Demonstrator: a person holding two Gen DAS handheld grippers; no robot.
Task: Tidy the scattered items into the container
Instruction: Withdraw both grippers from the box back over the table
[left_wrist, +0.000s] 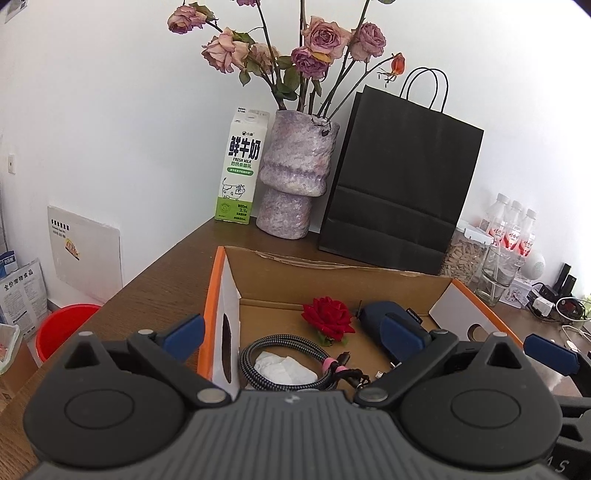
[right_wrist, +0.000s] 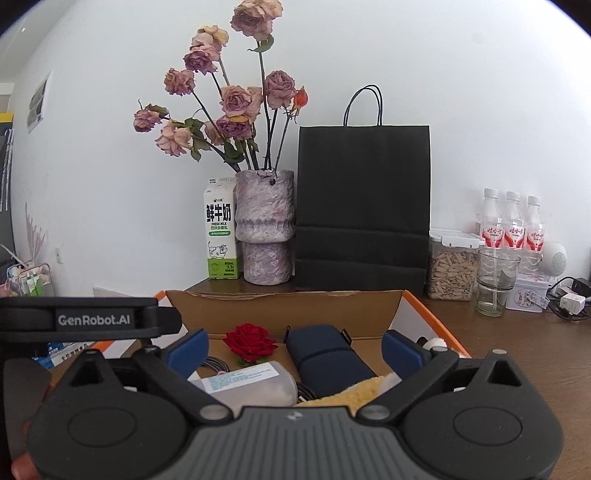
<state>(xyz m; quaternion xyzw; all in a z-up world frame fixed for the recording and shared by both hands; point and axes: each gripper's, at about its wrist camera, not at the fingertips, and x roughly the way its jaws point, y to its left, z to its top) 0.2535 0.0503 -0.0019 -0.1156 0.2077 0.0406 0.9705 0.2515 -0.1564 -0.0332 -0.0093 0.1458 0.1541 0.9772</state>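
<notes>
Left gripper (left_wrist: 295, 328): its blue-padded fingers are spread wide with nothing between them, poised over the near-left part of the box.
Right gripper (right_wrist: 293, 349): fingers spread wide as well, gripping nothing, facing into the box from its near side.
Container: a cardboard box (left_wrist: 332, 271) with orange-edged white flaps sits on the brown table (left_wrist: 166, 273), in front of the vase and the bag.
Red rose (left_wrist: 327, 318): a flower head lying on the box floor toward the back, just left of the navy pouch.
Navy pouch (right_wrist: 325, 354): a dark blue soft case with a strap, lying in the box right of the rose.
Braided cable (left_wrist: 280, 354): coiled in the near-left of the box, with pink ties at its ends; a crumpled white tissue (left_wrist: 284, 369) lies inside the coil.
Plastic bottle (right_wrist: 251, 382): a clear container with a printed label, lying on its side in the near part of the box.
Yellow cloth (right_wrist: 354, 395): a fuzzy item at the near-right of the box, partly hidden by the right gripper.
Behind the box: a milk carton (left_wrist: 238, 170), a mottled purple vase (left_wrist: 295, 173) of dried roses and a black paper bag (left_wrist: 399, 177) stand against the wall.
Right of the bag: a jar of seeds (right_wrist: 452, 269), a glass (right_wrist: 495, 282) and 3 water bottles (right_wrist: 511, 221).
</notes>
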